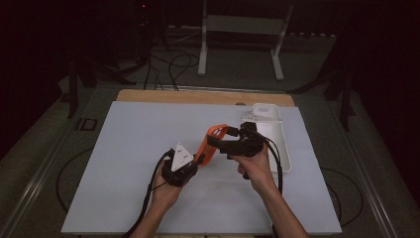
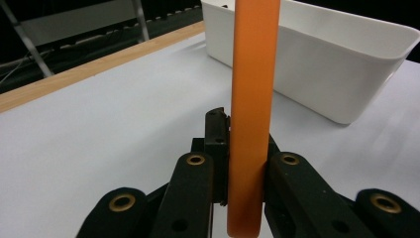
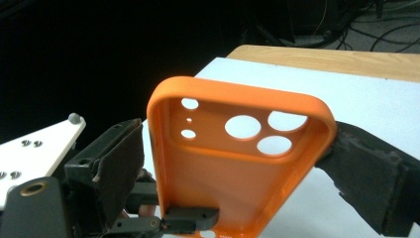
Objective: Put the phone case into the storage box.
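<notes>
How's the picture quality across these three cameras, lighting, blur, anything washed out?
High view: dim, the room around the table nearly black, edges soft. Left gripper view: bright; the orange phone case close to the lens is soft, and the white bin is nearly washed out. Right gripper view: the case is well lit and fairly sharp, against a black background at upper left.

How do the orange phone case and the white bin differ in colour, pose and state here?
The phone case is orange; the bin is white. The phone case is held up off the table; the bin rests on it. The phone case is clamped at one end by the left tongs, with the right tongs around it; the bin is untouched.
</notes>
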`<state>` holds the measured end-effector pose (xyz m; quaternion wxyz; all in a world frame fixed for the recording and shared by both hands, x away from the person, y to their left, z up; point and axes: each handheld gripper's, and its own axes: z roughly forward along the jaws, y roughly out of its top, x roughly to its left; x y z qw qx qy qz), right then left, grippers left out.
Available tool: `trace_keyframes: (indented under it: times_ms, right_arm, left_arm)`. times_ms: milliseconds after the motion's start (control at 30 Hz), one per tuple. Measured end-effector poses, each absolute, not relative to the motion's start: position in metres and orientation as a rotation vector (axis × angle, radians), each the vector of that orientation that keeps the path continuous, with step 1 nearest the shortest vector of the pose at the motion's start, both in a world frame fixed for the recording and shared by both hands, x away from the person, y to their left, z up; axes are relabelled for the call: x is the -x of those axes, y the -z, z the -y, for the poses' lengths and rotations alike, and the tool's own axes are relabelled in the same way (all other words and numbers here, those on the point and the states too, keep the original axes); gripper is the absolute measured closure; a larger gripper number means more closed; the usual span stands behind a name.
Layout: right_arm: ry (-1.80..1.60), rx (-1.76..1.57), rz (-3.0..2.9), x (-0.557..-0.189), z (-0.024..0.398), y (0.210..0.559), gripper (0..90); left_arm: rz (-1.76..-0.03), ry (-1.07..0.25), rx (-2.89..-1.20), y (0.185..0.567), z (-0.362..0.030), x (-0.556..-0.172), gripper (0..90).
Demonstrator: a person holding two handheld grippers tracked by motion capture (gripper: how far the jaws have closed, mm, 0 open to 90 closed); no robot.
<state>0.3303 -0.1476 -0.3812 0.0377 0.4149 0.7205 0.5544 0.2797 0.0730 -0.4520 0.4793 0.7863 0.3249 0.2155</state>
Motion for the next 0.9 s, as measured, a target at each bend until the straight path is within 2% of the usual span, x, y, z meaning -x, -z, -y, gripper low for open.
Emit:
trace_keyframes:
  times_ms: [100, 900]
  right_arm:
    - [-1.709, -1.303, -2.203, -0.332, 0.146, 0.382, 13.2]
    - [-1.663, -1.372, -2.175, -0.333, 0.141, 0.386, 16.4]
  left_arm:
    - [-0.794, -0.521, -1.917, 0.452, -0.072, -0.279, 85.1]
    - [-0.782, -0.459, -1.954, 0.459, -0.06, -0.279, 83.3]
